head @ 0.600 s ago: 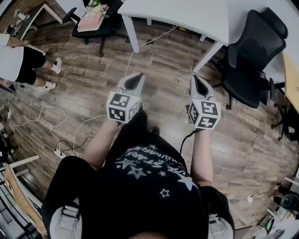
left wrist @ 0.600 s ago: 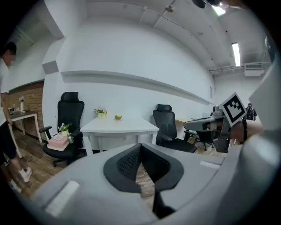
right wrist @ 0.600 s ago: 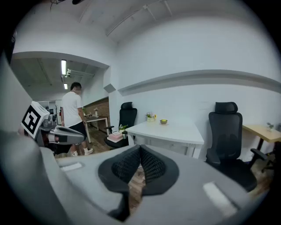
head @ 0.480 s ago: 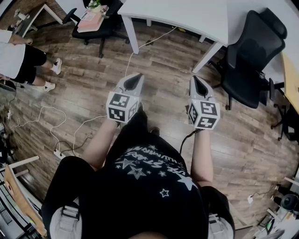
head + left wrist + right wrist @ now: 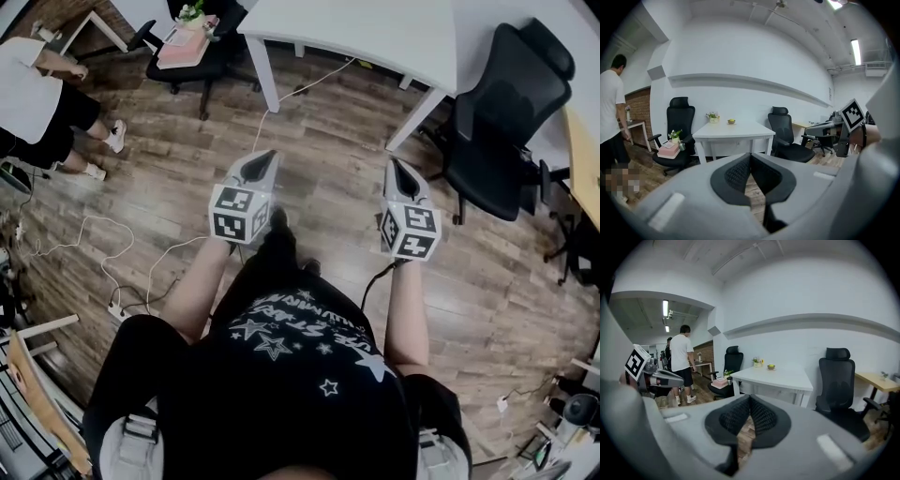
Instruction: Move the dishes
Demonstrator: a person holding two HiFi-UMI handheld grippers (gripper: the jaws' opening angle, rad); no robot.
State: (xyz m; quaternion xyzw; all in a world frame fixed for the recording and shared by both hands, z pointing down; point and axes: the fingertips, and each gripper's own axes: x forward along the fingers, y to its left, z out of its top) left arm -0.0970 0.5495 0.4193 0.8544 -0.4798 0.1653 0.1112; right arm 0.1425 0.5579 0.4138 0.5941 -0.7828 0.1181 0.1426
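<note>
A small dish (image 5: 731, 122) with something yellow-green in it sits on the white table (image 5: 733, 131), beside a little potted plant (image 5: 711, 117). The right gripper view shows the same dish (image 5: 771, 367) on the table (image 5: 778, 376). In the head view only the table's near edge (image 5: 375, 33) shows, with no dish in sight. My left gripper (image 5: 265, 157) and right gripper (image 5: 394, 164) hang side by side over the wooden floor, well short of the table. The left gripper (image 5: 750, 155) and the right gripper (image 5: 749, 398) each have their black pads together, with nothing between them.
A black office chair (image 5: 511, 103) stands right of the table. Another chair (image 5: 187, 47) at its left carries pink boxes and a plant. White cables (image 5: 122, 239) and a power strip (image 5: 117, 307) lie on the floor at left. A person in a white shirt (image 5: 37, 94) stands far left.
The person in the white shirt has moved up and inward at the head view's left edge. My left gripper has drifted slightly left. The right gripper has hardly moved.
</note>
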